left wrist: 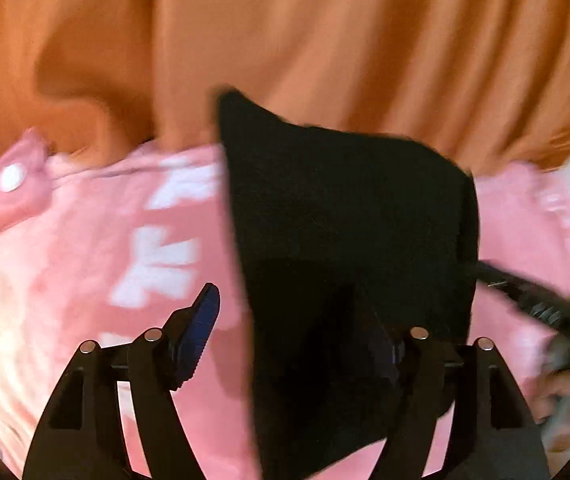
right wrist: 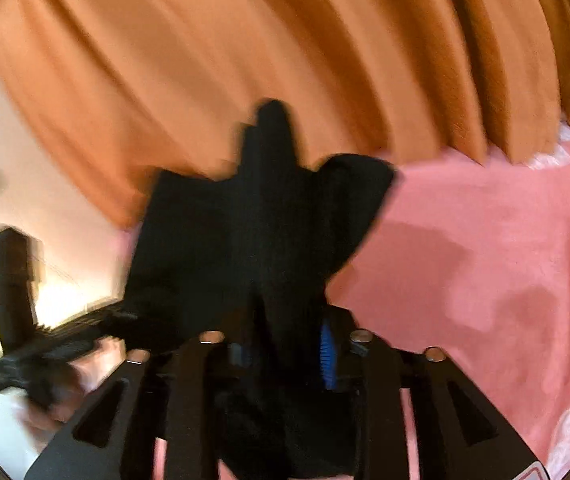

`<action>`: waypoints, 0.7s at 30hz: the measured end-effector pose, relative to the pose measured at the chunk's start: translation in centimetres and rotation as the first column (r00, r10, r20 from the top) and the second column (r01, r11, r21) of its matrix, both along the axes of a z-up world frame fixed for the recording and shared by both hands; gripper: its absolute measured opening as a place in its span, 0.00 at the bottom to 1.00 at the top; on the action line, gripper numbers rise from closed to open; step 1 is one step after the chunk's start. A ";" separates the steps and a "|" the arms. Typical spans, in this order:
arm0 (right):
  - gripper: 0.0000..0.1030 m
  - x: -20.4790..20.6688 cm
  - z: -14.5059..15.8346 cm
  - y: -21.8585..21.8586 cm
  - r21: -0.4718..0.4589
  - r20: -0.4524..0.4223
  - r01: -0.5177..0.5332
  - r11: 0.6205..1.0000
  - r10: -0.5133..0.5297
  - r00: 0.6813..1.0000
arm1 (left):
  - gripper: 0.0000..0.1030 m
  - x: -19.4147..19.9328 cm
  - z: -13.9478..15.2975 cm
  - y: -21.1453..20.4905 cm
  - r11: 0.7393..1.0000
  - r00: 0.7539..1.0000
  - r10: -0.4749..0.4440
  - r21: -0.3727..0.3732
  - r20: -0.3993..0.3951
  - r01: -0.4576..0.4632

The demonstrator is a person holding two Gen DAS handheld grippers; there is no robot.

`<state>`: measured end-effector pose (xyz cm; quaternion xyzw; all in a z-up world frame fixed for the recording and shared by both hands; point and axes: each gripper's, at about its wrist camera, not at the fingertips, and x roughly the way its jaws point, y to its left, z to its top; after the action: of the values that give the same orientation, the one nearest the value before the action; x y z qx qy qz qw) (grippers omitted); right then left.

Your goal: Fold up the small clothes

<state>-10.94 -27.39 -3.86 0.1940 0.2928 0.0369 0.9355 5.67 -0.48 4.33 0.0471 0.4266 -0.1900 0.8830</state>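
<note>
There is one black cloth [left wrist: 345, 216], and it is up in the air over a pink blanket [left wrist: 85, 240]. Two grippers hold it, one at each side.

In the left wrist view, the left gripper [left wrist: 301, 344] has two fingers. The left finger [left wrist: 199, 332] with its blue pad shows clearly, out in the open over the pink blanket. It does not touch the cloth. The other finger is hidden behind the black cloth, which hangs over that side. So the two fingers stand apart, and I cannot tell if the hidden one pinches anything.

In the right wrist view, the right gripper [right wrist: 285, 354] has its two fingers close together with the black cloth [right wrist: 261, 232] squeezed between them. One blue pad [right wrist: 328, 356] peeks out on the right side of the cloth. The cloth bunches up from the fingers and spreads out like wings, with one point sticking up in the middle.

The pink blanket [right wrist: 485, 260] covers the bed under everything. In the left wrist view it has white shapes on it and one white round button [left wrist: 10, 178] at the far left.

Behind the bed hangs one big orange curtain [right wrist: 285, 40] with many folds.

At the left edge of the right wrist view, the other gripper and part of a hand [right wrist: 97, 360] show, all blurry. Both pictures are blurry.
</note>
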 end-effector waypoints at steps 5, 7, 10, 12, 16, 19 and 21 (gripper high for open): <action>0.23 1.9 -2.7 -0.1 -0.146 -0.106 0.151 0.978 -0.167 0.980 | 0.57 0.9 -3.8 3.0 0.992 0.974 0.067 -0.090 -0.218 -0.089; 0.23 1.3 -1.5 2.2 -0.089 -0.070 0.045 0.995 -0.051 0.996 | 0.61 -0.5 -3.3 2.7 0.997 0.986 0.064 -0.039 -0.154 -0.071; 0.23 1.6 -2.5 6.3 -0.126 -0.106 -0.096 0.987 0.083 0.991 | 0.65 -2.1 -4.1 1.6 0.998 0.993 0.049 0.042 -0.103 -0.045; 0.19 2.9 -4.6 8.5 -0.205 -0.188 -0.151 0.967 0.113 0.976 | 0.65 -2.1 -5.5 1.0 0.995 0.991 0.034 0.092 -0.129 -0.022; 0.19 4.0 -9.1 8.2 -0.343 -0.308 -0.123 0.931 0.013 0.951 | 0.66 -3.5 -7.4 1.7 0.985 0.991 0.053 0.171 -0.122 -0.032; 0.20 2.4 -7.3 8.6 -0.427 -0.266 -0.056 0.902 -0.066 0.962 | 0.66 -4.9 -6.6 2.8 0.984 0.996 0.058 0.172 -0.066 -0.046; 0.28 1.0 -6.3 8.5 -0.473 -0.225 0.007 0.881 -0.129 0.966 | 0.70 -5.9 -6.2 3.0 0.983 0.997 0.070 0.174 -0.028 -0.064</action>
<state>-9.97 -18.91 -10.20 -0.0245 0.4015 -0.0926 0.9108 -0.24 2.52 -1.91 0.1059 0.4579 -0.1234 0.8740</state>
